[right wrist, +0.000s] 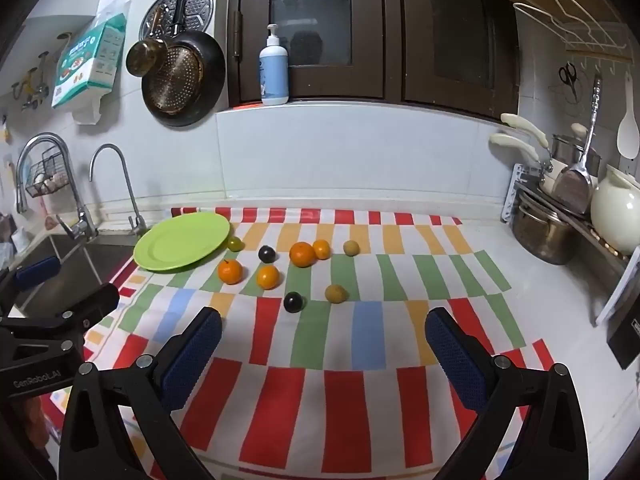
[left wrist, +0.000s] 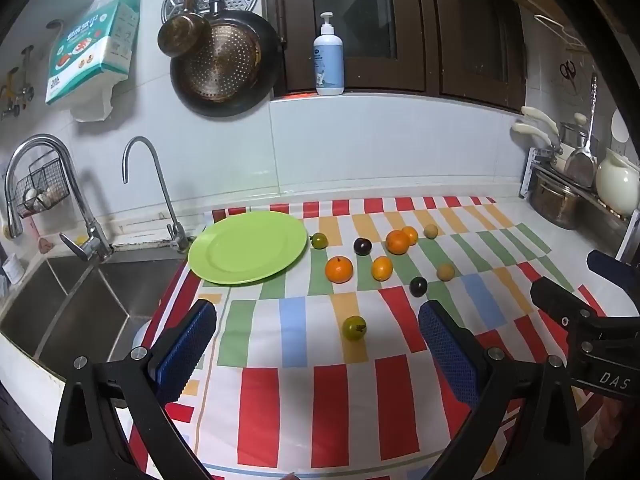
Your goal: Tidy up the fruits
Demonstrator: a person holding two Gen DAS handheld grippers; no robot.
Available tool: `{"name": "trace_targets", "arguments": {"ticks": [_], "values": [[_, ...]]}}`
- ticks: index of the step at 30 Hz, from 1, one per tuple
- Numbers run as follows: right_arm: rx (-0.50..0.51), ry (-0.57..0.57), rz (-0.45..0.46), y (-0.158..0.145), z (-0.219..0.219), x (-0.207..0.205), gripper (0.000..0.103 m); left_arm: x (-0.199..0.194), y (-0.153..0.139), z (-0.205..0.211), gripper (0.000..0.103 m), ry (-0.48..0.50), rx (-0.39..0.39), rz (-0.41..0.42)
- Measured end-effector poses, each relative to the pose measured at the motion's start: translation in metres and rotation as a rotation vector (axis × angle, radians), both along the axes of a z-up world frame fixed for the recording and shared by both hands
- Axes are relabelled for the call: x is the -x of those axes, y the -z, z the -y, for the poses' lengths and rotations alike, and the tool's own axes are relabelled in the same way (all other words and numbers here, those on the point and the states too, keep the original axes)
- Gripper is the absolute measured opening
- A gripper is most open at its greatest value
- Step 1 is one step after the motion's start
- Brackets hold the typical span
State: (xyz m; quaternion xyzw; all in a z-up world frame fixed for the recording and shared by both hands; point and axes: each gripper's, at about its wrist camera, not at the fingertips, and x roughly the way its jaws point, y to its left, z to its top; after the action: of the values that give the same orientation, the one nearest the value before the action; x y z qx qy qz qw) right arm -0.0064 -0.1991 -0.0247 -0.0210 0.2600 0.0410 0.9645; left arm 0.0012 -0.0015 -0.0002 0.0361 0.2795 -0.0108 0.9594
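A green plate [left wrist: 224, 264] [right wrist: 160, 256] lies empty at the mat's far left, by the sink. Several small fruits lie on the striped mat to its right: oranges [left wrist: 339, 269] [right wrist: 230, 271], dark plums [left wrist: 418, 286] [right wrist: 293, 302], tan fruits [left wrist: 445, 271] [right wrist: 335, 293], and a green fruit beside the plate [left wrist: 319, 240] [right wrist: 236, 243]. Another green fruit [left wrist: 354, 327] lies nearest, just ahead of my left gripper [left wrist: 318, 332], which is open and empty. My right gripper [right wrist: 324, 334] is open and empty, short of the nearest plum.
A steel sink [left wrist: 80, 300] with two taps [left wrist: 140, 160] lies left of the mat. Pots, a white jug [right wrist: 614, 216] and utensils stand on a rack at the right. A pump bottle [left wrist: 329, 56] stands on the window ledge. Pans hang on the wall.
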Motion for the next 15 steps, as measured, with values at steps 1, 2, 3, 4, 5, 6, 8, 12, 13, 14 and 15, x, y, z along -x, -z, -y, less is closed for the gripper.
{"name": "trace_targets", "arguments": {"ticks": [1,2,3,4,5,6,8,12,13,14,15], "values": [[0.001,0.002,0.001,-0.0003,0.0005,0.0003,0.102,0.0005,-0.0004,-0.0017,0.103,0.004,0.016,0.007],[0.002,0.001,0.003,-0.0006,0.0009,0.0007,0.102,0.0007,-0.0005,-0.0030,0.103,0.003,0.025,0.007],[0.008,-0.002,0.003,-0.0007,0.0004,0.0010,0.102,0.0006,-0.0006,-0.0037,0.103,0.006,0.026,0.006],[0.007,-0.001,0.003,-0.0008,0.0006,0.0010,0.102,0.0005,-0.0009,-0.0047,0.103,0.008,0.026,0.006],[0.005,-0.001,0.002,-0.0007,0.0008,0.0009,0.102,0.0037,-0.0027,-0.0049,0.103,0.007,0.024,0.006],[0.004,-0.001,0.001,-0.0031,-0.0016,0.0002,0.102,0.0044,-0.0031,-0.0053,0.103,0.008,0.022,0.005],[0.004,-0.002,0.003,-0.0036,-0.0018,-0.0001,0.102,0.0039,-0.0026,-0.0035,0.103,0.004,0.018,0.007],[0.003,-0.005,0.005,-0.0036,0.0027,-0.0038,0.102,0.0051,-0.0032,-0.0062,0.103,0.005,0.015,0.008],[0.000,-0.007,0.006,-0.0041,0.0043,-0.0033,0.102,0.0067,-0.0042,-0.0082,0.103,0.004,0.016,0.010],[0.001,-0.007,0.007,-0.0040,0.0035,0.0008,0.102,0.0059,-0.0041,-0.0060,0.103,0.003,0.011,0.008],[0.003,-0.008,0.006,-0.0037,0.0021,0.0006,0.102,0.0063,-0.0032,-0.0047,0.103,0.002,0.008,0.008]]}}
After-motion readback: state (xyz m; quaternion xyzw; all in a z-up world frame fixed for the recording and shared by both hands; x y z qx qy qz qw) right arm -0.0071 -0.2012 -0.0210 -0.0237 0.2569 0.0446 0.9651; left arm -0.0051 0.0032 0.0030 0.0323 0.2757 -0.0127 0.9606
